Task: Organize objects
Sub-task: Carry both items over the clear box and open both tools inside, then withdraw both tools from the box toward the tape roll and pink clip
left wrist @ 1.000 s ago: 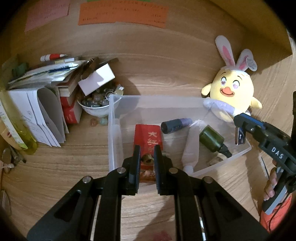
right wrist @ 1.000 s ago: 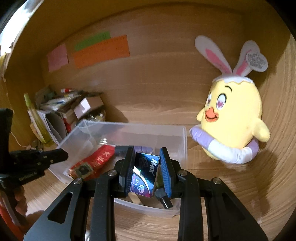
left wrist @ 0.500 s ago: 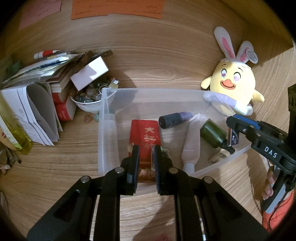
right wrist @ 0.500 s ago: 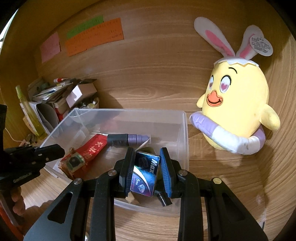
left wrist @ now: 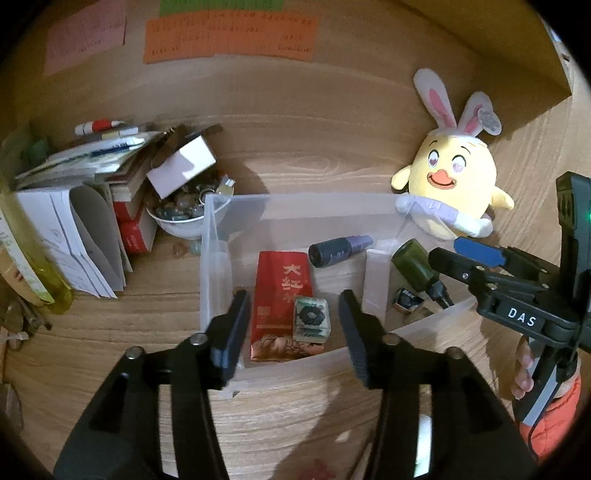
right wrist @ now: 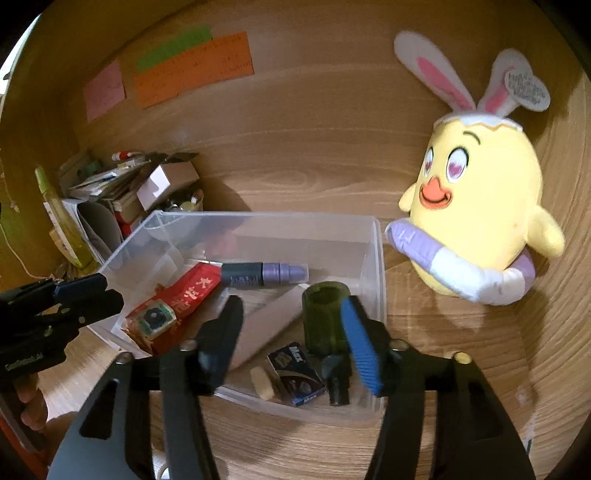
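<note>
A clear plastic bin point(left wrist: 280, 363) point(right wrist: 376, 258) sits on the wooden desk. Inside lie a red packet point(left wrist: 282, 291) point(right wrist: 184, 295), a small green-patterned cube point(left wrist: 310, 319) point(right wrist: 153, 318) on it, a purple marker point(left wrist: 340, 249) point(right wrist: 264, 273), a white tube point(left wrist: 375, 284), a dark green bottle point(left wrist: 415, 264) point(right wrist: 323, 317) and a small blue Max box point(left wrist: 406, 299) point(right wrist: 295, 373). My left gripper point(left wrist: 293, 306) is open and empty above the cube. My right gripper point(right wrist: 291, 325) is open and empty above the blue box; it also shows in the left wrist view point(left wrist: 480, 273).
A yellow bunny-eared plush point(left wrist: 454, 192) point(right wrist: 476, 214) stands right of the bin. A white bowl of stones point(left wrist: 181, 218), books and papers point(left wrist: 74, 206) and a yellow-green bottle point(left wrist: 33, 273) crowd the left. Sticky notes point(left wrist: 229, 33) hang on the back wall.
Both grippers have opened. The left one let the small cube go onto the red packet. The right one let the blue Max box go into the bin's front right corner.
</note>
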The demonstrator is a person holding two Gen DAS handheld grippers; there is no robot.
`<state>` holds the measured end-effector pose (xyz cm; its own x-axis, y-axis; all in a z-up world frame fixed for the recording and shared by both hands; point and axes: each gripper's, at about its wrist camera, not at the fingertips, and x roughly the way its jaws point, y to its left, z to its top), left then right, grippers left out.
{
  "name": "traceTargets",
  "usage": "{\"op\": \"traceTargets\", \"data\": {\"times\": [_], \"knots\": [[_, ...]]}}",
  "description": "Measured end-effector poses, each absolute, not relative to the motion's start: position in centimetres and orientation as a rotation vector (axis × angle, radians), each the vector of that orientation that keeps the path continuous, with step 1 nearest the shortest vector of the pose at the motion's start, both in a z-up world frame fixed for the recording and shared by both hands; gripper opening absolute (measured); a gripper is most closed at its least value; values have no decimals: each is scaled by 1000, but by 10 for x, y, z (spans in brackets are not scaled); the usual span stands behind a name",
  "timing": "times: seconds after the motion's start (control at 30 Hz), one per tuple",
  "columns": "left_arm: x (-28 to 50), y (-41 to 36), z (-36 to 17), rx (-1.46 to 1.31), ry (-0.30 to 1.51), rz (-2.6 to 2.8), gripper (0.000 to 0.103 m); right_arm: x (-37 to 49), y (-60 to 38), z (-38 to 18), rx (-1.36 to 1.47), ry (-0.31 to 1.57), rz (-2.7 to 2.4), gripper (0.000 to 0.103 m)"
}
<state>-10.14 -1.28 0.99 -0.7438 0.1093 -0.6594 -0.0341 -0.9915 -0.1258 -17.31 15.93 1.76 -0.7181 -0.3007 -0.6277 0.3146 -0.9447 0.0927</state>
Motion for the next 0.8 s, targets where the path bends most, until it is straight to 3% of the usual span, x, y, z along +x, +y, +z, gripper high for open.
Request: {"op": "traceTargets", "data": {"times": [0.23, 0.47, 0.8], "knots": [[-89, -12, 19, -1065, -151, 2870, 71, -158, 158, 34, 901, 29, -2636, 78], [-72, -12, 27, -1051, -140, 2878, 91, -133, 158, 48, 852, 32, -2620, 83], [-50, -19, 21, -1106, -103, 2873, 95, -110, 170, 44, 845, 56, -2669, 88]]}}
